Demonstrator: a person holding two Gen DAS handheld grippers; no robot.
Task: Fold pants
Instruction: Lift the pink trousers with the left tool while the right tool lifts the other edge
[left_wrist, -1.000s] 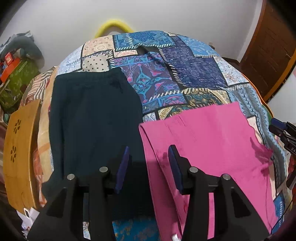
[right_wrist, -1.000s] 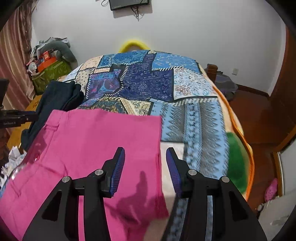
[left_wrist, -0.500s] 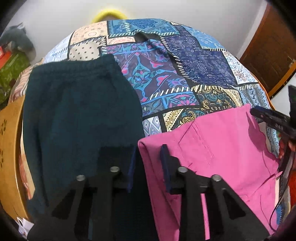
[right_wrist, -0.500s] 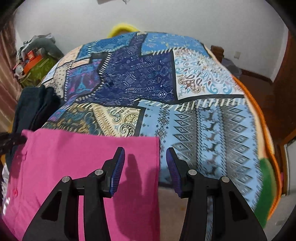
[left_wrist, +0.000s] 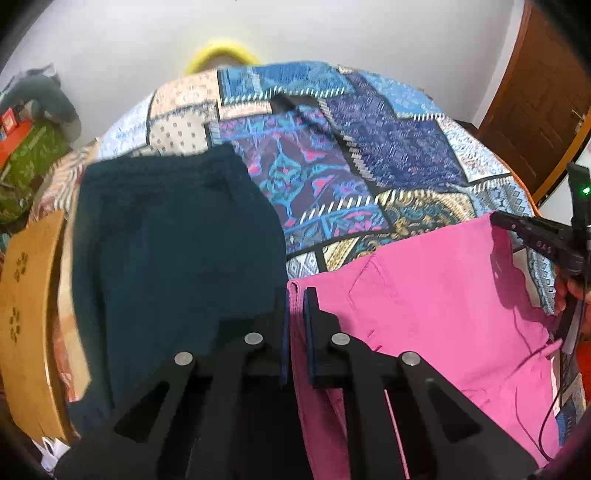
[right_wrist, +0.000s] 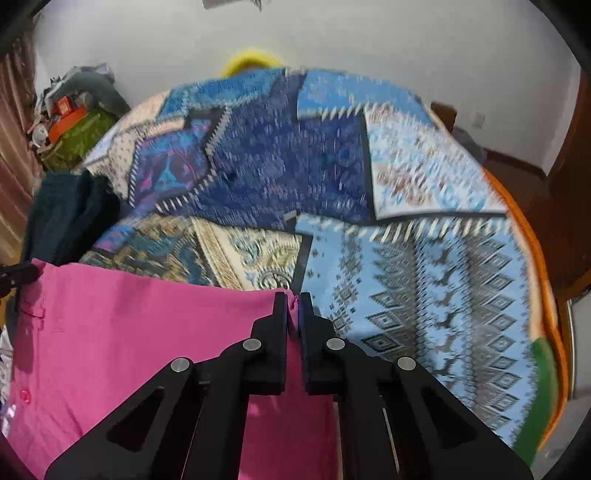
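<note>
Pink woven cotton-like pants (left_wrist: 436, 306): soft, light, limp; will sag between holds, so pinch far corners and keep edge taut. Left gripper (left_wrist: 294, 325), lower centre of left view, clamped narrow on left corner. Right gripper (right_wrist: 293, 321), lower centre of right view, clamped on right corner. Pants lie flat on patchwork bedspread (right_wrist: 424, 266), button and pocket seam visible.

Lower part of the pink pants (left_wrist: 443, 306) behind the gripper frames, patchwork bedspread (right_wrist: 332, 173) motion-blurred.
</note>
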